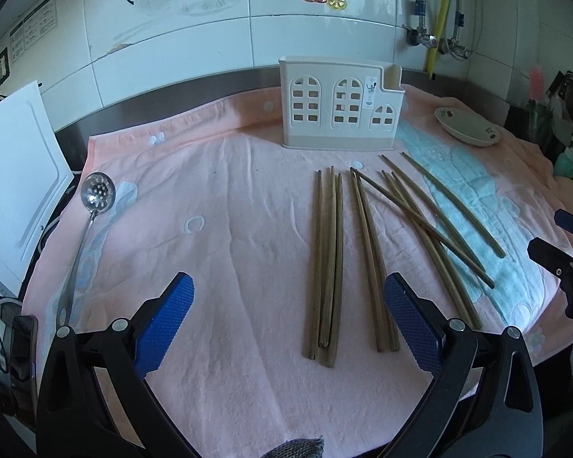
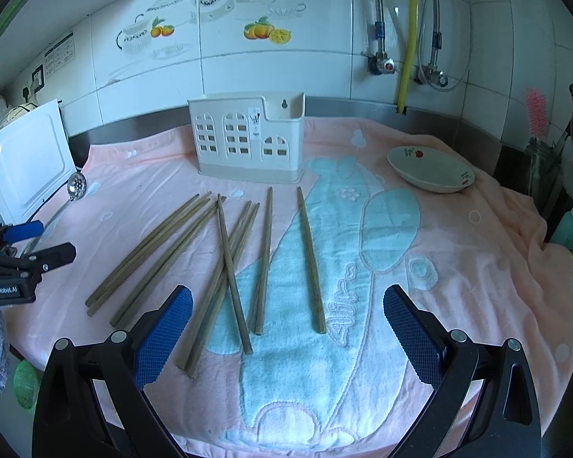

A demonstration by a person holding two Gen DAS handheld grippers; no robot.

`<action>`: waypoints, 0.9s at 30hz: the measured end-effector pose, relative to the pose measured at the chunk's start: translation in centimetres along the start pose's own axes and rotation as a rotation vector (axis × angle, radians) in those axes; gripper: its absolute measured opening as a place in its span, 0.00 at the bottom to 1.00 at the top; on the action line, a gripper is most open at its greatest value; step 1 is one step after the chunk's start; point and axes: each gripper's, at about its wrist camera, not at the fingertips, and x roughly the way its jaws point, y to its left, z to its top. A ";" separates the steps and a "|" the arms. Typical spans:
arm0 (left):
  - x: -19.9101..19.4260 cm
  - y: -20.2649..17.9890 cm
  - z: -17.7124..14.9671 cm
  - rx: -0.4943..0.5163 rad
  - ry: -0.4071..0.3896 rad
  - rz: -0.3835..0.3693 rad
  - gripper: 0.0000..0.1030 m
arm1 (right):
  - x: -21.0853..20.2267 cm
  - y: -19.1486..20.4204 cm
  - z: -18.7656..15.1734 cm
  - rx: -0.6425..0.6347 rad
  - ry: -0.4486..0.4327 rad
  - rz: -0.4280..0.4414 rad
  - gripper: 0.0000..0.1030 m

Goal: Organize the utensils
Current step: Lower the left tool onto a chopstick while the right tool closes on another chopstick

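Several brown wooden chopsticks (image 1: 328, 263) lie on a pink towel (image 1: 217, 206), in loose groups; they also show in the right wrist view (image 2: 229, 267). A cream utensil holder (image 1: 340, 108) with window-shaped holes stands upright behind them, also in the right wrist view (image 2: 248, 141). A metal slotted spoon (image 1: 95, 194) lies at the towel's left edge. My left gripper (image 1: 288, 318) is open and empty above the near ends of the left chopsticks. My right gripper (image 2: 288, 322) is open and empty above the right chopsticks.
A white bowl (image 2: 429, 170) with a flower print sits at the back right of the towel. A white appliance (image 1: 11, 175) stands at the left. Tiled wall with pipes (image 2: 408, 38) behind. Bottles and a pink brush (image 2: 536, 114) stand at the far right.
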 end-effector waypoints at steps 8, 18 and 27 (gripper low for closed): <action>2.1 0.4 0.4 -0.007 0.043 -0.013 0.94 | 2.3 -1.6 -0.2 0.008 0.056 0.003 0.94; 3.8 0.7 0.4 -0.009 0.075 -0.033 0.85 | 4.7 -2.3 0.3 0.009 0.094 0.007 0.80; 5.4 1.2 0.2 -0.004 0.126 -0.088 0.53 | 6.7 -1.8 0.5 -0.023 0.139 0.016 0.62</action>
